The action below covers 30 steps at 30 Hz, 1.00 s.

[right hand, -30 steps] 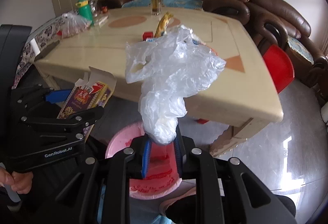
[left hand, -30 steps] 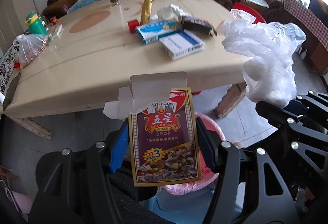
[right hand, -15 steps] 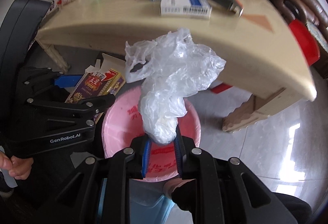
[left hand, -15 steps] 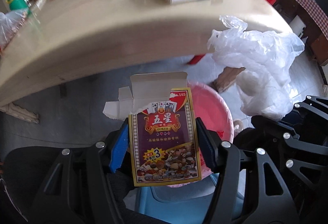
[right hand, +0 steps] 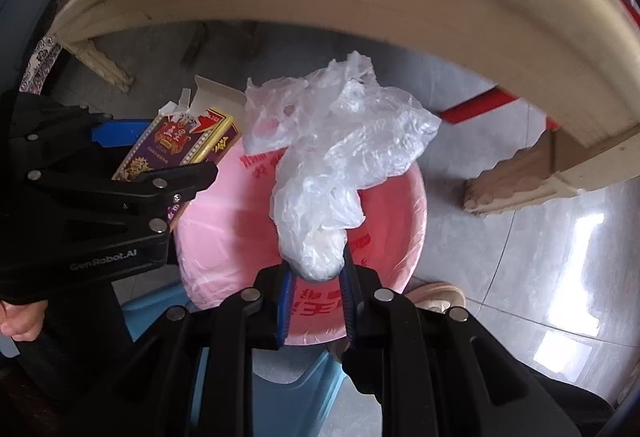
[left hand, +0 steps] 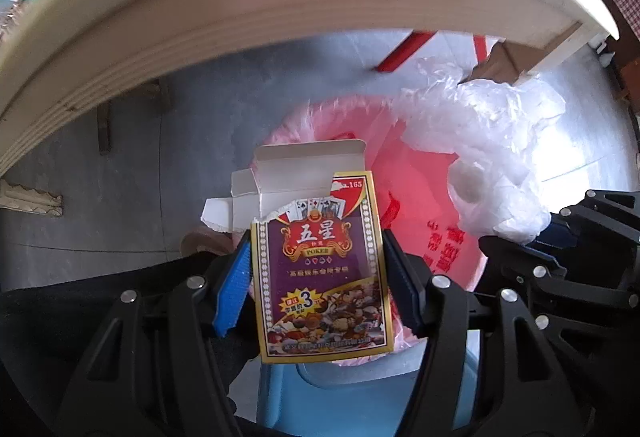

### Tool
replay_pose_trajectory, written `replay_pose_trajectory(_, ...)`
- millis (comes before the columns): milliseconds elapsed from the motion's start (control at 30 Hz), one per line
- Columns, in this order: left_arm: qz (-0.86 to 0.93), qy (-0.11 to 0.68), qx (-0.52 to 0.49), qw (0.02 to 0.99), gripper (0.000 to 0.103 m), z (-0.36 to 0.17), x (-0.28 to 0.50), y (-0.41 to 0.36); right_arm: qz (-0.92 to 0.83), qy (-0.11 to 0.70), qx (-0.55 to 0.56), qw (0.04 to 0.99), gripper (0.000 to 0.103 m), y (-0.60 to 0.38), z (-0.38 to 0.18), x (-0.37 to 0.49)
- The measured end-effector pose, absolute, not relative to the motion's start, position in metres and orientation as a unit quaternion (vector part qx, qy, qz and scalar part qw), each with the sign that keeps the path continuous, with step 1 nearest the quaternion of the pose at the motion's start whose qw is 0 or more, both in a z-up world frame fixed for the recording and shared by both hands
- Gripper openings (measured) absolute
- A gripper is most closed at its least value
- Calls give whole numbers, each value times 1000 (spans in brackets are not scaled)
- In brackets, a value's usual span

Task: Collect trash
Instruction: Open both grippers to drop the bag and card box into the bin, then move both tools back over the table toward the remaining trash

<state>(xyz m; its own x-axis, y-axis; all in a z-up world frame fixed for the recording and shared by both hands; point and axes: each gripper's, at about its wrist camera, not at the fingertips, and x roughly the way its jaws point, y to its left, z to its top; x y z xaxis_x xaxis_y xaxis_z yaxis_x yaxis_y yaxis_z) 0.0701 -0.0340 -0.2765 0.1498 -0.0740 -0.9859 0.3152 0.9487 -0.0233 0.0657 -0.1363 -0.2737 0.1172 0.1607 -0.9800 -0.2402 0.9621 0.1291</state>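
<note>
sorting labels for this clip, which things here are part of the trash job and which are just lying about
Part of the job:
- playing card box, clamped in the left hand-held gripper
- crumpled plastic bag, clamped in the right hand-held gripper
- pink-lined bin beneath both

Just lying about:
- table overhead
- red stool under it
- blue stool

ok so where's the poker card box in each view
Left wrist: the poker card box sits bottom centre, clamped in the left hand-held gripper.
Right wrist: it is at middle left, beside the plastic bag.
Shared landmark: the pink-lined bin below both.
</note>
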Motion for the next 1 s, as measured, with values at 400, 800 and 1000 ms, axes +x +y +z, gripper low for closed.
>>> replay_pose_trajectory(400, -119, 693, 92, 705, 61, -318, 90, -35, 152, 700, -4, 697, 22, -140, -330, 75)
replay_pose_trajectory(800, -111, 700, 114, 696, 77, -323, 90, -43, 170, 692, -3, 701, 68, -138, -337, 82)
replay_pose_trajectory(1000, -106, 703, 104, 695, 78, -327, 95, -37, 167, 694, 13, 700, 68, -140, -337, 84)
